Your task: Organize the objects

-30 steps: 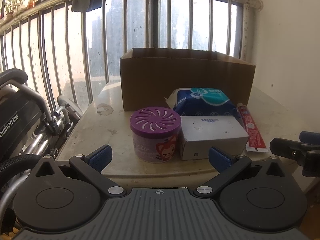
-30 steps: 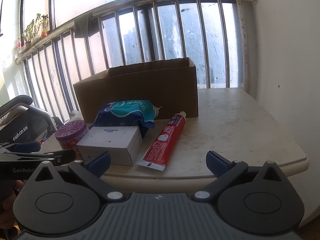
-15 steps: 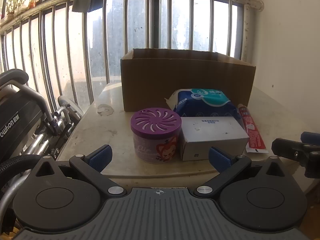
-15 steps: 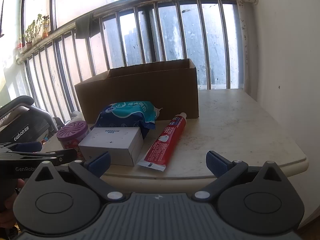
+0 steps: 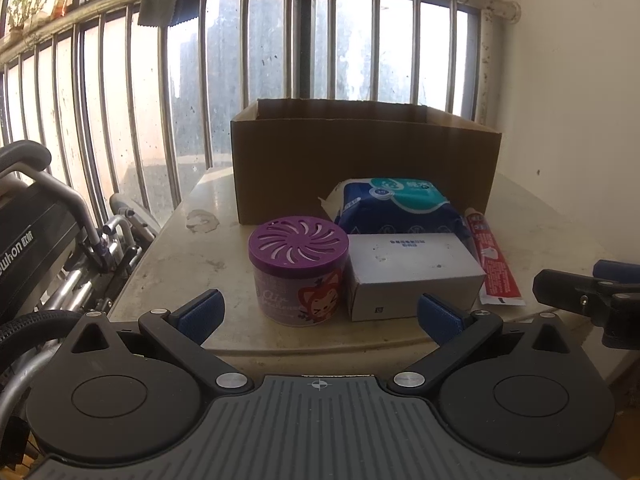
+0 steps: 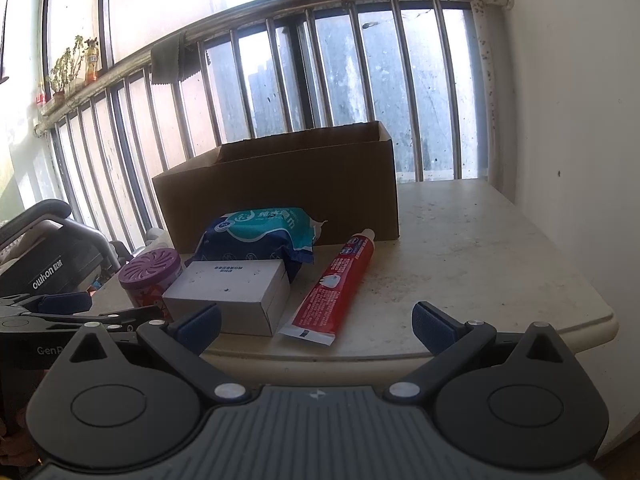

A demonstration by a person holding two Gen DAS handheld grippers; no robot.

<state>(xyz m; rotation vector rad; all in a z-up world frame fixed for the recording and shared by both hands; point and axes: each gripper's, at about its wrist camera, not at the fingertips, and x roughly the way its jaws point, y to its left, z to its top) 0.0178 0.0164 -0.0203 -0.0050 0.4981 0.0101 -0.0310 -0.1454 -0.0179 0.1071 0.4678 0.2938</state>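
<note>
1. Grippers first: the left gripper [image 5: 318, 314] hangs at the near edge of the table [image 5: 176, 264] with its blue-padded fingers spread wide and nothing between them.
2. The right gripper [image 6: 316, 326] is likewise spread wide and empty, level with the table's near edge; in the left wrist view its black finger pokes in from the right [image 5: 580, 300].
3. A purple air freshener tub [image 5: 298, 270] stands upright just beyond the left gripper, slightly left of the midline between its fingers.
4. Touching or just beside the tub on its right lies a grey-white carton [image 5: 412, 276], flat on the table; the left gripper's right pad [image 5: 438, 318] overlaps the carton's near corner in the picture, though contact cannot be told.
5. Behind the carton, resting against it, is a blue and teal wipes pack [image 5: 396, 206].
6. A red toothpaste tube [image 6: 338, 288] lies flat to the right of the carton, cap end pointing at the cardboard box [image 6: 280, 196] and crimped end near the table edge, between the right gripper's fingers but ahead of them.
7. The open-topped cardboard box sits at the back, behind all four items, before the barred window [image 5: 280, 60].
8. A wheelchair [image 5: 44, 232] stands left of the table.
</note>
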